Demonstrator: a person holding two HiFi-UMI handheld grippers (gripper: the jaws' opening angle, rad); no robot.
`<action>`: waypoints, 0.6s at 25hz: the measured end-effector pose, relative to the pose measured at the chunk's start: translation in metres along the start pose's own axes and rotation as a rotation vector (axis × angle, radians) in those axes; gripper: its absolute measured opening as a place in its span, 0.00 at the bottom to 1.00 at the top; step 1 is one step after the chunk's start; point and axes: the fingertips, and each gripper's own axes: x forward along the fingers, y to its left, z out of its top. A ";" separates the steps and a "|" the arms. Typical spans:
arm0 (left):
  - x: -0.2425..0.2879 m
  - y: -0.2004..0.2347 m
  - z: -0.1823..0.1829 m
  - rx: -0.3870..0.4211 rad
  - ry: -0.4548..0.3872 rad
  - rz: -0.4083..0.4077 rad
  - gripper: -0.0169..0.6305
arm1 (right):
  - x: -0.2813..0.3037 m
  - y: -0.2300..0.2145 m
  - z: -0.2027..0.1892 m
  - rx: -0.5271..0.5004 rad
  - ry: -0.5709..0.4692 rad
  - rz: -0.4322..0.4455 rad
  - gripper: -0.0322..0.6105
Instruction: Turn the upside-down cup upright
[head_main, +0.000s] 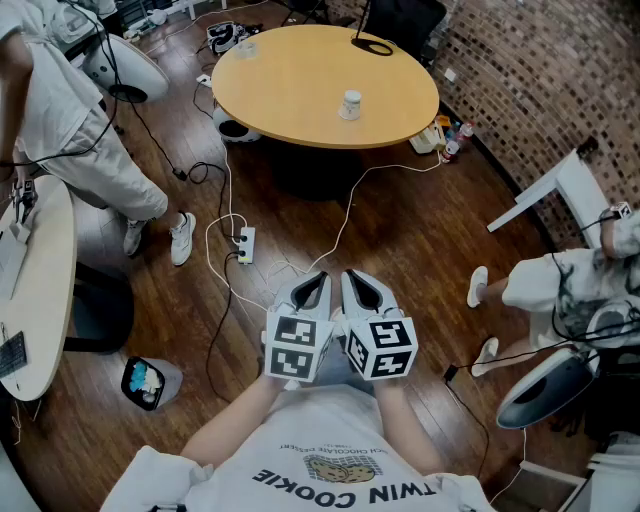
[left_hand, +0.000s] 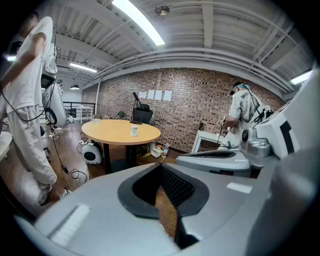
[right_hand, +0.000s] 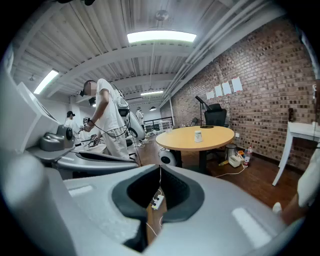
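Observation:
A small white cup (head_main: 350, 104) stands near the middle of the round wooden table (head_main: 300, 95) far ahead; it looks narrower at the top, as if mouth-down. The cup (left_hand: 133, 130) is small and distant in the left gripper view. In the right gripper view the cup (right_hand: 198, 135) is equally far off. My left gripper (head_main: 318, 277) and right gripper (head_main: 352, 277) are held side by side close to my chest, above the wooden floor, well short of the table. Both are shut with nothing in them: the left gripper (left_hand: 161, 167) and right gripper (right_hand: 160, 167) show their jaw tips meeting.
A power strip (head_main: 244, 243) and cables lie on the floor between me and the table. A person (head_main: 60, 110) stands at the left by a white table (head_main: 40, 290); another person (head_main: 570, 290) sits at the right. A bin (head_main: 148, 382) stands at the lower left.

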 end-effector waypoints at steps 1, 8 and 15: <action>0.012 0.000 0.003 -0.004 0.003 0.003 0.04 | 0.007 -0.011 0.003 -0.003 -0.001 0.002 0.06; 0.103 0.014 0.044 0.017 0.010 0.048 0.04 | 0.069 -0.082 0.037 -0.003 -0.003 0.037 0.06; 0.184 0.008 0.101 0.019 0.028 0.087 0.04 | 0.110 -0.154 0.083 0.006 0.009 0.091 0.06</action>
